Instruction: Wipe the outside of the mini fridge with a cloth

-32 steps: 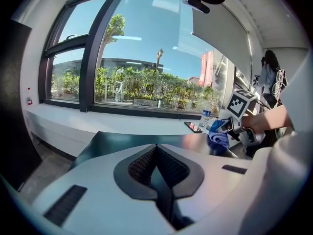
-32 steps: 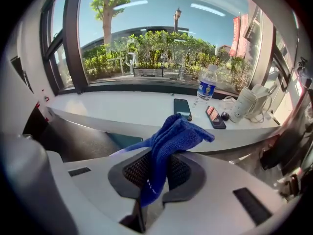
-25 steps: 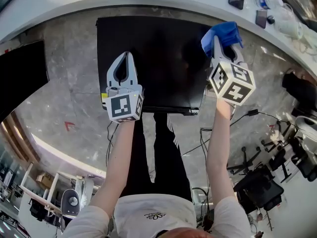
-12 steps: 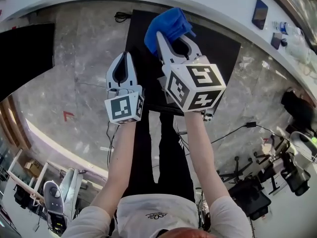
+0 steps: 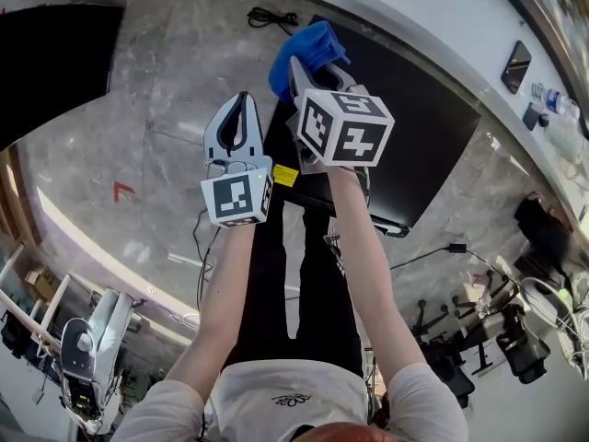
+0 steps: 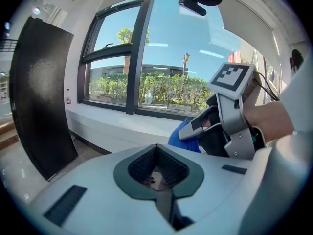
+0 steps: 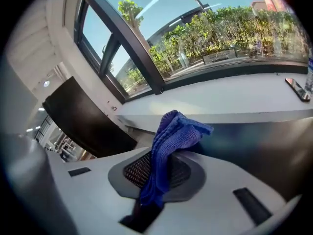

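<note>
over the marble floor [image 5: 156, 81] in the head view, the left gripper [image 5: 241, 99] hangs just beside the black mini fridge [image 5: 414, 127], its jaws together with nothing in them; the right gripper [image 5: 311, 70] is above the fridge's left edge, jaws clamped on a bunched blue cloth [image 5: 308, 46] near the far corner; whether the cloth touches the fridge cannot be told; a black cable [image 5: 267, 17] lies on the floor beyond; in the left gripper view the tips meet and the hollow between them is empty; the right gripper shows at right with the cloth, before a white window sill [image 6: 112, 126], and a black upright panel [image 6: 44, 92] stands at left; in the right gripper view the cloth is pinched between the ribbed pads [image 7: 139, 169] and flops over toward the fridge's dark glossy top; a phone [image 7: 297, 88] lies on the sill
</note>
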{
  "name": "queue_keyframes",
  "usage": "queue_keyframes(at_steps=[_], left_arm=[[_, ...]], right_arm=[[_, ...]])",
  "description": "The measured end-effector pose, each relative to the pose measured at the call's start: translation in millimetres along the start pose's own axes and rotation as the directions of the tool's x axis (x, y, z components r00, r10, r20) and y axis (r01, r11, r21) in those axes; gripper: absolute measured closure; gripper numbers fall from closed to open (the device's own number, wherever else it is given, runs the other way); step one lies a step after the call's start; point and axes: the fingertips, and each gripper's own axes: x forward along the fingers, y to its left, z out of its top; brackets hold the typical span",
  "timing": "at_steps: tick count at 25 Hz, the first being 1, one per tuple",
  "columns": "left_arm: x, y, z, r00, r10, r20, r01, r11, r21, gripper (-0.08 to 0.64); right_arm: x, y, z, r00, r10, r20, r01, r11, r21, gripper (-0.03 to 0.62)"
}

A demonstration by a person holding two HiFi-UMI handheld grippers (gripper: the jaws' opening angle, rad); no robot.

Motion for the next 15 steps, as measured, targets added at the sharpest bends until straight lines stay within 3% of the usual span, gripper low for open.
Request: queue_keyframes(at_steps=[3, 15], left_arm=[[0.6, 2.3, 1.1, 1.000, -0.004, 0.001, 0.004, 1.000, 0.020, 0.555], [7.9, -33.8, 11.0, 0.996, -0.082, 0.016, 0.081, 0.995, 0.064, 0.555]], right_arm=[[6.9, -13.5, -9.8, 0.998, -0.057, -0.039, 0.055, 0.998, -0.031, 0.522], [-10.5, -47.3, -13.5, 0.992, -0.122, -0.035, 0.121, 0.992, -0.040, 0.520]])
